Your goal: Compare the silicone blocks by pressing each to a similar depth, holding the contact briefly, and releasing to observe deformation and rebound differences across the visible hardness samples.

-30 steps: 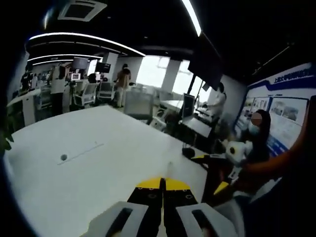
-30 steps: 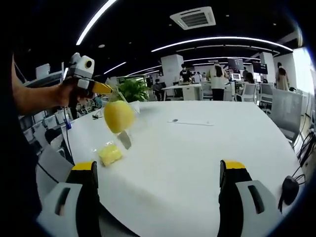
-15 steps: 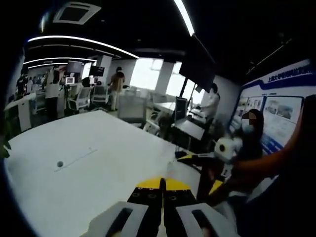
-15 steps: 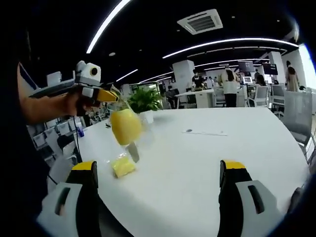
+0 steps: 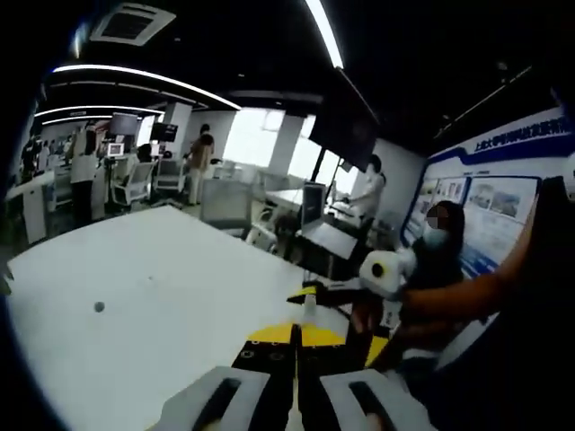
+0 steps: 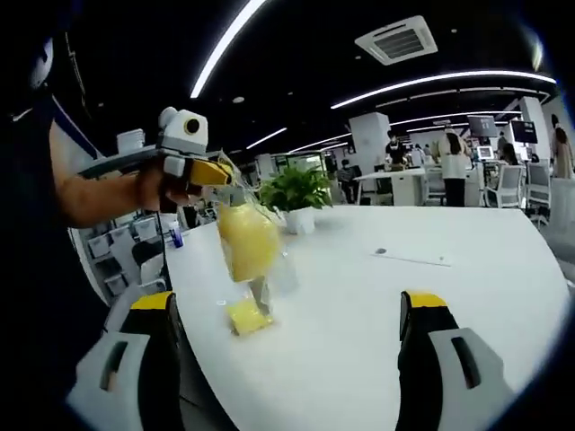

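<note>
My right gripper (image 6: 287, 359) hangs with fingers spread wide, holding nothing. My left gripper (image 6: 211, 172), fingers clenched, dangles a clear bag with a yellow silicone block (image 6: 247, 241) above the tabletop (image 6: 377, 314); another yellow block (image 6: 247, 316) lies near its left edge. I judge no pressing begun; next, lower the bag. Beyond stand a potted plant (image 6: 296, 193) and office desks.

A white counter (image 6: 377, 305) carries a potted plant (image 6: 296, 196) at its far edge (leafy, in a white pot); beyond stand office chairs (image 5: 135, 182) and several people (image 5: 199, 160).
</note>
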Demonstrator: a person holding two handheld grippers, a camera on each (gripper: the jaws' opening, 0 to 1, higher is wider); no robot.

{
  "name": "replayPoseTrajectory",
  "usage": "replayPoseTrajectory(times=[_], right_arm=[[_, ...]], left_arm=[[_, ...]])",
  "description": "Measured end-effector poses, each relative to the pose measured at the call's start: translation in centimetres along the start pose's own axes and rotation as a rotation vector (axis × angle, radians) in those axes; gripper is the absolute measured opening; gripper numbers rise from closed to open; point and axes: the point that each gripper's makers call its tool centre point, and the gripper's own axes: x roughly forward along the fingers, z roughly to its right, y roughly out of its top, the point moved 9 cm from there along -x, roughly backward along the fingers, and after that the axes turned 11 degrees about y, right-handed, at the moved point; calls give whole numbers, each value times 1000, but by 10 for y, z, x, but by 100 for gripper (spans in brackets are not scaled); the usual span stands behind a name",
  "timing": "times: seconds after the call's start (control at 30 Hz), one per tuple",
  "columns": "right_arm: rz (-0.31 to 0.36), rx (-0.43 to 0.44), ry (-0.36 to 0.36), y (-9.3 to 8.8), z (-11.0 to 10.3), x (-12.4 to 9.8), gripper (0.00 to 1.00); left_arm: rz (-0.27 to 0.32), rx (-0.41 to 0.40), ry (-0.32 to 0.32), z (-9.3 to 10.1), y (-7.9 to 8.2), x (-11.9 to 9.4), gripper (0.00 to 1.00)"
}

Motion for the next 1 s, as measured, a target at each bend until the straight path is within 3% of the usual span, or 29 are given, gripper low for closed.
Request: replayPoseTrajectory(times=[0.1,0.13,0.2,0.33,0.43,0.63,0.77,0.9,1.0], right_arm=[[-10,-66,80,0,-7,13,96],[-2,-56,71,1,-7,14,96],[-10,-42,122,-1,-12,20,92],[24,-32,142,4,-10,26,86],[87,-6,151,12,-11,28,82],[105,-33,176,21,-18,32,70],[145,-9,207,27,-23,34,60],[149,-17,207,28,-24,35,57],[156,-9,217,29,-23,34,50]], left_arm=[[6,1,-17,4,3,-1,0],[11,5,-24,6,4,-1,0],[11,3,-33,8,5,-1,0],[8,13,-51,15,9,-2,0],[8,21,-71,21,13,-3,0],[-15,33,-104,29,16,-4,0],[-7,26,-116,31,17,-4,0],[0,25,-117,32,21,-4,0],[3,24,-116,34,23,-6,0]])
